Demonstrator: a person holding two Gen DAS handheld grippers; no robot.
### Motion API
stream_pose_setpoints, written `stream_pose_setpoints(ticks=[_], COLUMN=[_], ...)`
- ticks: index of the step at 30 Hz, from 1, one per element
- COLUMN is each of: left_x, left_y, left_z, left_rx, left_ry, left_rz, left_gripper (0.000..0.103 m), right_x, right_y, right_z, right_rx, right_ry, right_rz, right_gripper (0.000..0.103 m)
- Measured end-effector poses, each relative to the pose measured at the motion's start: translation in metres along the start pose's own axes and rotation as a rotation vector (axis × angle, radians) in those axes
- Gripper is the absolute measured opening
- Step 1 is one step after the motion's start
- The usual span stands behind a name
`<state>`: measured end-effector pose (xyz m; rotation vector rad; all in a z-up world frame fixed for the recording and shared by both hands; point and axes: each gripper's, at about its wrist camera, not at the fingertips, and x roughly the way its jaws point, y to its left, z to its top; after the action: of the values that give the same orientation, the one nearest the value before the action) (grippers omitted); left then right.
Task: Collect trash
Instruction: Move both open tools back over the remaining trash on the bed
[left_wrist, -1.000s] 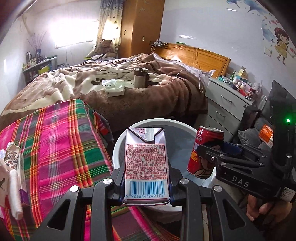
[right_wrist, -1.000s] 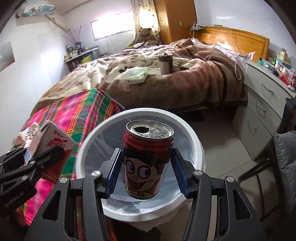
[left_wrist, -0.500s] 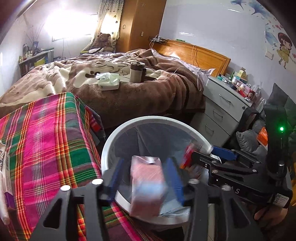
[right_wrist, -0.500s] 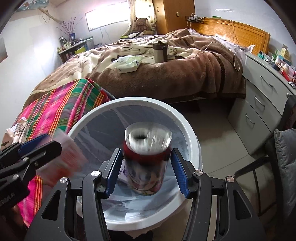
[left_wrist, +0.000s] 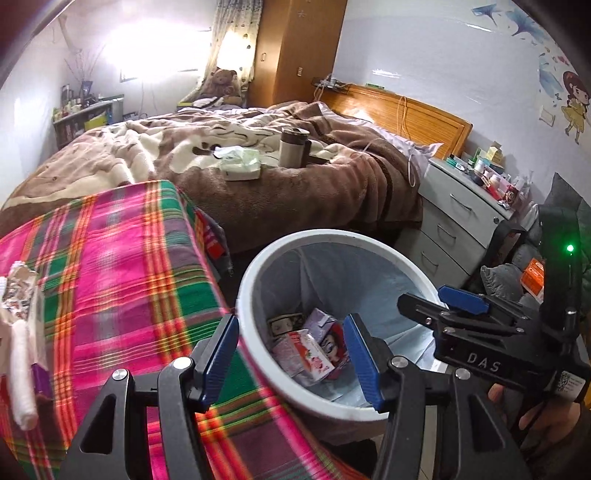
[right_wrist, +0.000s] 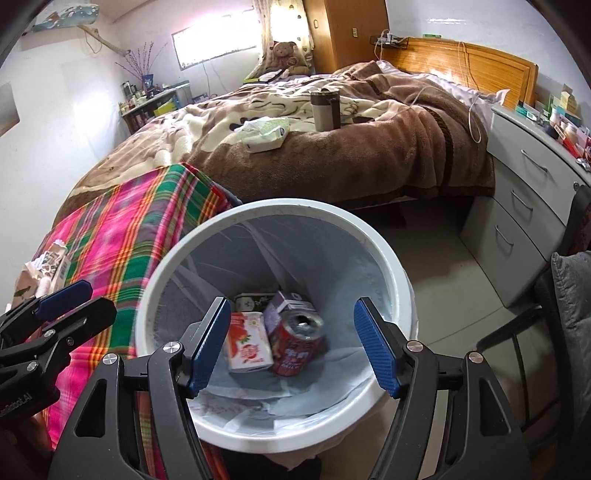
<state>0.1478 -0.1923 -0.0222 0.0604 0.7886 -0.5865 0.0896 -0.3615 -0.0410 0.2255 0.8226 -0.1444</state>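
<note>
Trash in bin (right_wrist: 388, 258) — 1 can (right_wrist: 299, 343), 3 cartons approx; both grippers' jaws apart, empty.

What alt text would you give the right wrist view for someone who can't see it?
The open right gripper hangs empty over a round white trash bin whose liner holds a red drink can and a red-and-white carton. Left of the bin lies a pink-and-green plaid cloth; a brown-blanketed bed stands behind.

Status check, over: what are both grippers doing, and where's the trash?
Left hand-held gripper open, empty. Right hand-held gripper open, empty, over the white bin. Red can and drink carton at the bin's bottom. Nothing in the way.
</note>
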Motion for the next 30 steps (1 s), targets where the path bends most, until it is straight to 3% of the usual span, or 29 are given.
stream_pose_setpoints(ticks=[11, 30], left_x=[-0.044, -0.119], left_y=[0.036, 0.143], left_z=[-0.009, -0.050], left_rx=[-0.054, -0.201], left_ry=[-0.055, -0.132], left_rz=[0.052, 0.274], left_gripper=[0.059, 0.059], right_x=[-0.011, -0.006], right_y=[0.035, 0.131], right_z=[0.000, -0.007], right_rx=[-0.036, -0.133], right_ry=[-0.039, -0.049], right_rz=[0.047, 0.216], right_gripper=[0.071, 0.071])
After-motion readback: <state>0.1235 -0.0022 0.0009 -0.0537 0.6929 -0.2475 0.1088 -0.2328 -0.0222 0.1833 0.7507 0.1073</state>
